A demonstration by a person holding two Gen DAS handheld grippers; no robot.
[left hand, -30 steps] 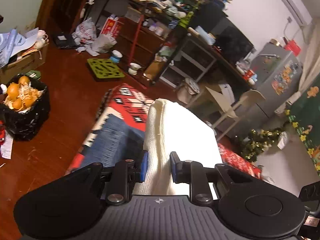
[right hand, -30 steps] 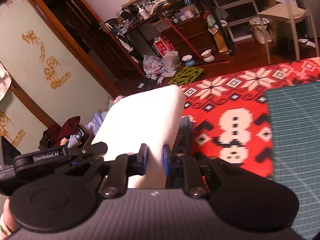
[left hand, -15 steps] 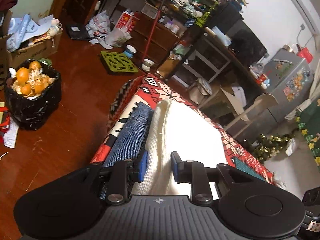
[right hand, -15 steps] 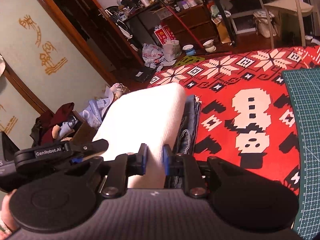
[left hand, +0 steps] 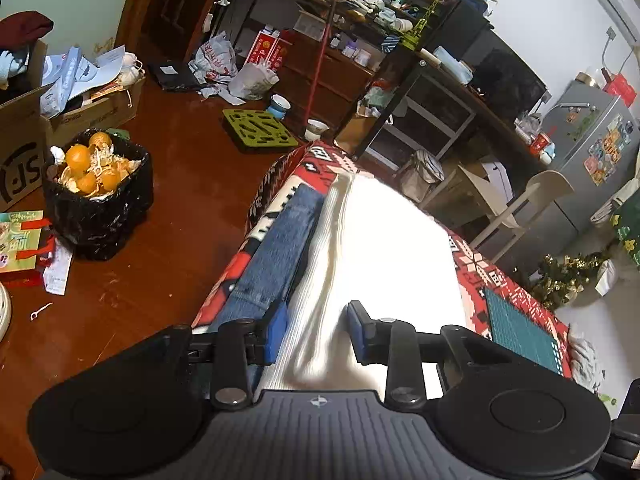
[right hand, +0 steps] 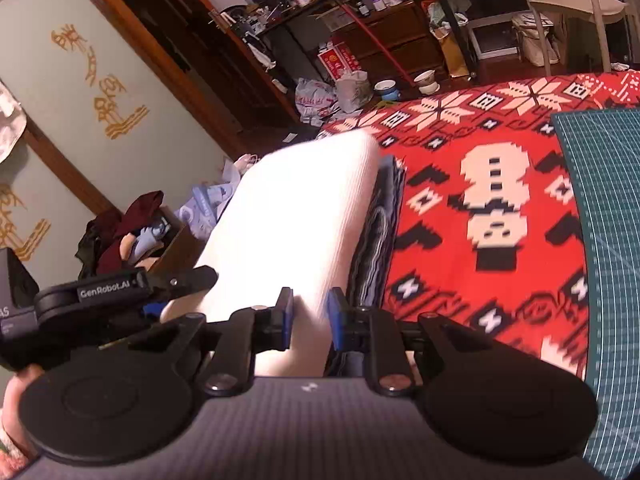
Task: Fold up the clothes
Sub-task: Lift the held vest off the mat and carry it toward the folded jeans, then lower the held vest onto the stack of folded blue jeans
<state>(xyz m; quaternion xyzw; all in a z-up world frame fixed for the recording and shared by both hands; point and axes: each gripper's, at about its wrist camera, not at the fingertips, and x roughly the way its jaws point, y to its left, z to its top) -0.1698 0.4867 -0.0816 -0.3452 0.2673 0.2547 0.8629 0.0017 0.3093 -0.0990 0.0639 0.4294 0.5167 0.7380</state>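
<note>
A folded white garment (left hand: 384, 248) lies along the left edge of a table covered with a red patterned cloth (left hand: 304, 168). It rests on top of folded blue jeans (left hand: 280, 248). My left gripper (left hand: 316, 332) is at the garment's near end with its blue pads spread a little wider than the fabric, so it is open. In the right wrist view the white garment (right hand: 296, 208) covers most of the jeans (right hand: 376, 232). My right gripper (right hand: 310, 316) is shut on the garment's near edge.
A green cutting mat (right hand: 608, 240) lies on the cloth to the right of the stack. On the floor to the left stand a black bin of oranges (left hand: 96, 192) and cardboard boxes (left hand: 80, 100). A white chair (left hand: 532, 200) and cluttered shelves stand beyond the table.
Both grippers carried the white garment down onto the jeans. The left gripper's jaws have spread apart; the right's have hardly changed.
</note>
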